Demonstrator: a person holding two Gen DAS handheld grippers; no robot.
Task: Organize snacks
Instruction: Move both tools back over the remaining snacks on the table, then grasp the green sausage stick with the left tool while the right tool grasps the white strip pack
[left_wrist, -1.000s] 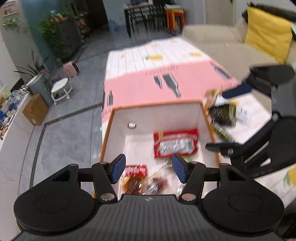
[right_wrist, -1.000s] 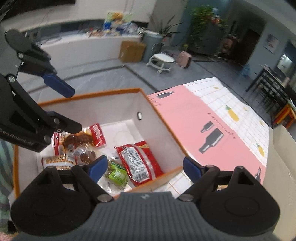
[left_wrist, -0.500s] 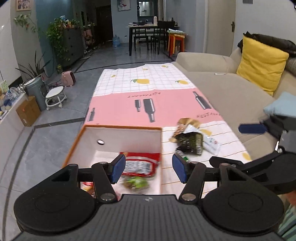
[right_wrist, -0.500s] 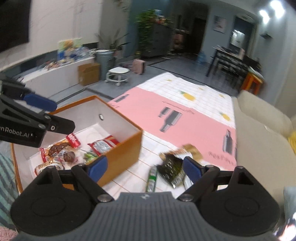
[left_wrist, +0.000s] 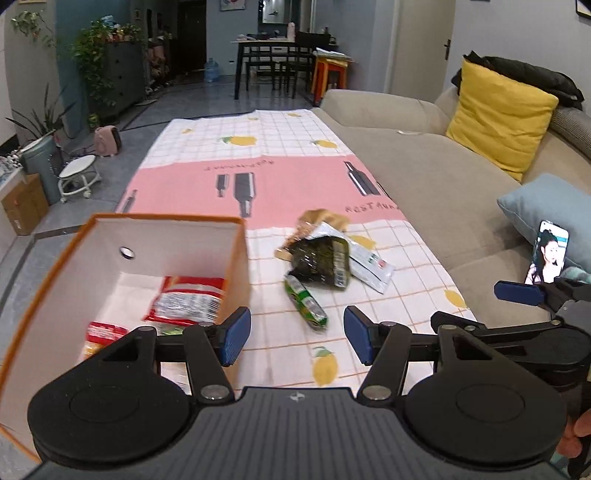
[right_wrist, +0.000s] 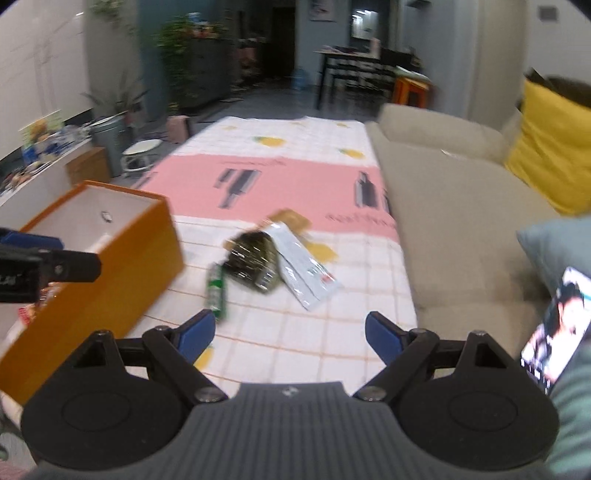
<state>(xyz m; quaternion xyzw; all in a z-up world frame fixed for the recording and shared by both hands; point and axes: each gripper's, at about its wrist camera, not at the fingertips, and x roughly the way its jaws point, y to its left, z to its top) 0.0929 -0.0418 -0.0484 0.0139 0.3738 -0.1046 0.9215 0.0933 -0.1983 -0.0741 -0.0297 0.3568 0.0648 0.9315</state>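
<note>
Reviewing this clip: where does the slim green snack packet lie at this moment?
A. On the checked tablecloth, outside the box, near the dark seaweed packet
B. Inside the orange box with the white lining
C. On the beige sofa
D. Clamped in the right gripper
A: the slim green snack packet lies on the checked tablecloth just right of the orange box with the white lining, beside the dark seaweed packet; both grippers are open and hold nothing.

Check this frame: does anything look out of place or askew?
Yes. Several snacks lie loose on the tablecloth beside the orange box, not in it: a dark packet overlapping a white one and a tan one, with a green stick pack askew nearby. Both grippers are open, holding nothing.
</note>
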